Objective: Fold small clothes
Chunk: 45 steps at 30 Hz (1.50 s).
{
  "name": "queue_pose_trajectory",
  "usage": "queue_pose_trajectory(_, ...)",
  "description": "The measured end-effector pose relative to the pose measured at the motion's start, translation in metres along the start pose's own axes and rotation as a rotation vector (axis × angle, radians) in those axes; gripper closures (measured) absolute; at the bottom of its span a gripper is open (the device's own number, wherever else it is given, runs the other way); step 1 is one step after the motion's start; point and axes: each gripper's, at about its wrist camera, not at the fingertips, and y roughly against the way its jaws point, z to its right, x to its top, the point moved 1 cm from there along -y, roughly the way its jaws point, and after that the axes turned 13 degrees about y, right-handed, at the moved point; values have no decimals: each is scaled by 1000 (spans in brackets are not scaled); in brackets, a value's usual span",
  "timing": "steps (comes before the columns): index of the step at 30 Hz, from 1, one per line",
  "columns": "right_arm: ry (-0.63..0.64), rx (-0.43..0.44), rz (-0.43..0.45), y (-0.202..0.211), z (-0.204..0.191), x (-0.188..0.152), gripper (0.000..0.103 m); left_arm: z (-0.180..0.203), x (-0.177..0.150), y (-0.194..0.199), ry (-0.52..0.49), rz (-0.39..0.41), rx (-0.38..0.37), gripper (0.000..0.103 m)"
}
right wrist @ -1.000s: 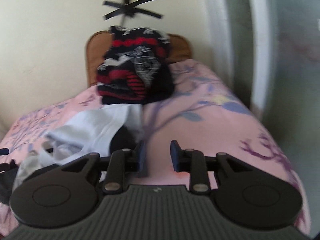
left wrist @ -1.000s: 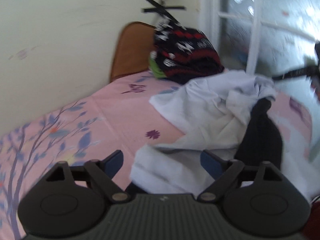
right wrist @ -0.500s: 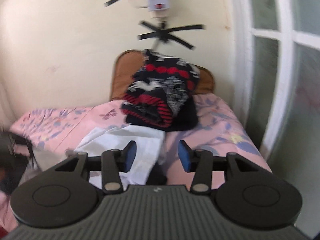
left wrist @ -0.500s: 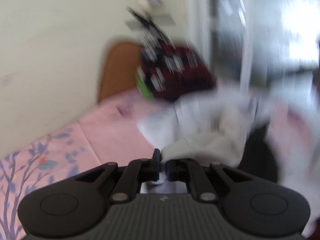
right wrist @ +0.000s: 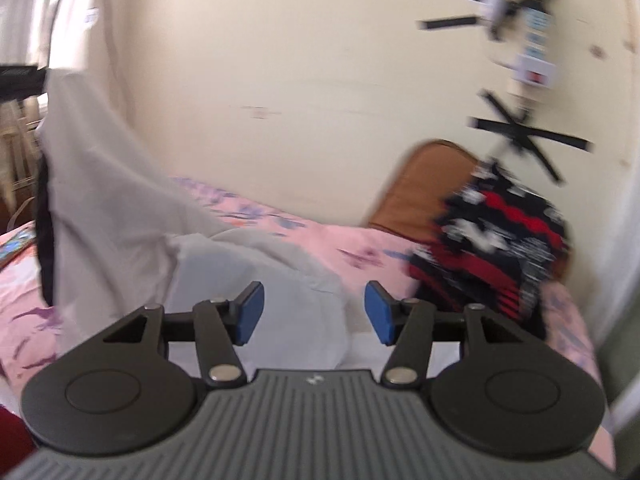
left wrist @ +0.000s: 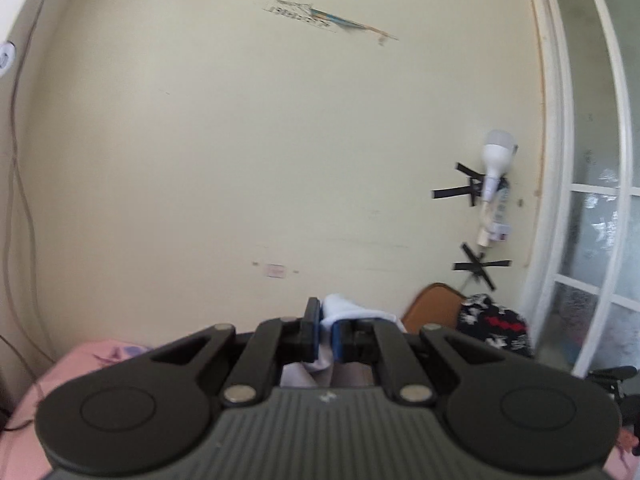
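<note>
Left gripper (left wrist: 325, 334) jaws clamped on a fold of the white garment (left wrist: 344, 313), aimed near level at bare wall (left wrist: 280, 140); right gripper (right wrist: 312, 316) jaws apart, just opening, nothing between, over garment bunched on pink bed (right wrist: 352, 244); dark patterned pile (right wrist: 500, 248) beyond, right, by headboard (right wrist: 424, 180).

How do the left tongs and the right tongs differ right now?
The left tongs are shut on the white garment; the right tongs, which have just been opening, stand apart and empty. The left face mostly wall, the right the bed. Both have blue pads.
</note>
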Motion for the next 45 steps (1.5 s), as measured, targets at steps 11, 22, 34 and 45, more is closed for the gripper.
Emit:
queue_pose_trajectory(11, 177, 132, -6, -45, -90, 13, 19, 16, 7, 18, -45, 27, -3, 98)
queue_pose_trajectory(22, 248, -306, 123, -12, -28, 66, 96, 38, 67, 89, -85, 268, 64, 98)
queue_pose_trajectory(34, 194, -548, 577, 225, 30, 180, 96, 95, 151, 216, -183, 602, 136, 98)
queue_pose_trajectory(45, 161, -447, 511, 200, 55, 195, 96, 65, 164, 136, -148, 425, 241, 98)
